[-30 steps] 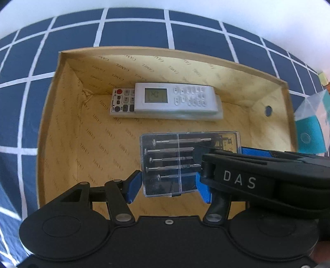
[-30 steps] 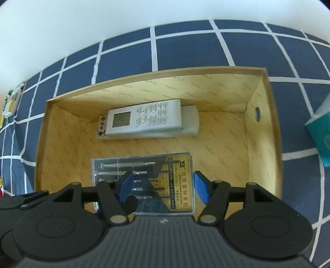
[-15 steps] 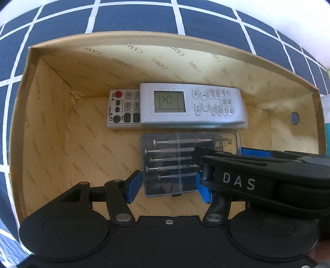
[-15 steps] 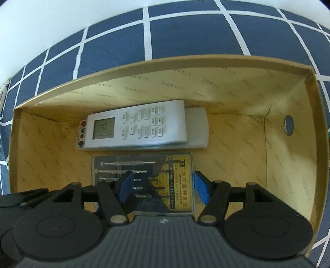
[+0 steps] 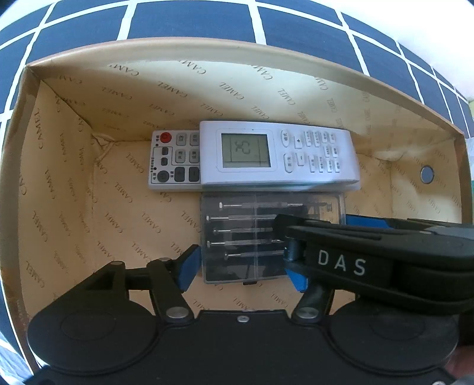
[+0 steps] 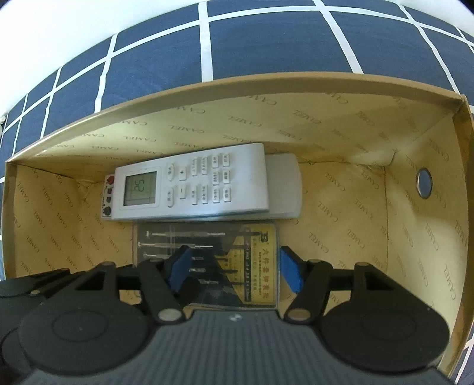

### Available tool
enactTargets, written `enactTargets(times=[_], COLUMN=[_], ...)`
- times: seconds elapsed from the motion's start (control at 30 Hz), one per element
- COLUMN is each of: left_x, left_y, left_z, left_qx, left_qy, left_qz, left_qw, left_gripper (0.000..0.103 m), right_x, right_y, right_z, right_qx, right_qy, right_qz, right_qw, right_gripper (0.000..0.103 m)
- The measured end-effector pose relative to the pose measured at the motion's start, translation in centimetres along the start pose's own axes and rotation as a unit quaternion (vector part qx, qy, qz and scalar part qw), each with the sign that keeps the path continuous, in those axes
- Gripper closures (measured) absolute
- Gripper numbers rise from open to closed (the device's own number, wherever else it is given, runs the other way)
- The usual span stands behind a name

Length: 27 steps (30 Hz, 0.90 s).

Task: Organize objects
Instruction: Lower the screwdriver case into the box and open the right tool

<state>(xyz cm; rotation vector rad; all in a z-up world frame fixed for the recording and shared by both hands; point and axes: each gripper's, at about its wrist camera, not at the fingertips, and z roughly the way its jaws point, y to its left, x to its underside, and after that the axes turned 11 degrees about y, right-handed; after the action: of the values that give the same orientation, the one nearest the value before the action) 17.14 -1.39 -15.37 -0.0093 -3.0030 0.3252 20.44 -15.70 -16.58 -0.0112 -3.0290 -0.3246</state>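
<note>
Screwdriver case point(image 5: 246, 237): a flat, clear plastic box with a row of slim precision drivers side by side and a yellow label card at its right end. It appears to lie flat on the floor of the cardboard box point(image 5: 68, 183), long side parallel to and right against the stacked remotes.

We judge this is the set-down. The case is tucked beside the remotes to keep the flat items packed along the back wall.

Left gripper point(image 5: 241, 269): the jaws have just been opening. The case is between them, with a sliver of gap at the left pad, so it is released.

Right gripper point(image 6: 235, 269): the jaws are narrow and the right pad meets the labelled end. We read it as clenched on the case.

White air-conditioner remote point(image 5: 278, 157): lies on top of a grey remote point(image 5: 174, 160).

The box stands on a navy checked cloth point(image 5: 192, 20).
</note>
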Motion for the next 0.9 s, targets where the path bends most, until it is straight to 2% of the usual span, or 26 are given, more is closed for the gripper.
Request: enactTargets(times=[0.1,0.17,0.37,0.47,0.63,0.9], left_x=[0.0,0.1,0.0,0.5,1.5,3.6], left_y=[-0.3,-0.3,-0.2,-0.2,-0.3,-1.0], left_z=[0.1,0.1,-0.7,-1.5,-2.6,-4.3], left_qx=[-0.001,0.000,-0.003,-0.007,-0.015,-0.020], left_qy=[-0.002,-0.002,-0.004,-0.010,-0.019,-0.035], left_qz=[-0.001,-0.007,-0.017,-0.022,-0.031,-0.032], left_qw=[1.0000,1.0000,0.9998,0.9997,0.9992,0.9986], left_gripper=[0.039,0.033,0.032,0.026,0.024,0.018], right_x=[-0.1,-0.1,0.2,0.4,1.0,2.5], right_y=[0.0,-0.1,-0.6,-0.9,-0.8,-0.9], right_z=[0.0,0.0,-0.4,-0.7,-1.8,-3.8], right_qx=[-0.001,-0.003,-0.010,-0.015,-0.021,-0.033], right_qy=[0.000,-0.002,-0.008,-0.009,-0.017,-0.034], right_qz=[-0.002,-0.003,0.002,0.002,-0.008,-0.012], right_qw=[1.000,1.000,1.000,1.000,1.000,0.999], right_gripper=[0.038,0.038,0.037,0.036,0.036,0.027])
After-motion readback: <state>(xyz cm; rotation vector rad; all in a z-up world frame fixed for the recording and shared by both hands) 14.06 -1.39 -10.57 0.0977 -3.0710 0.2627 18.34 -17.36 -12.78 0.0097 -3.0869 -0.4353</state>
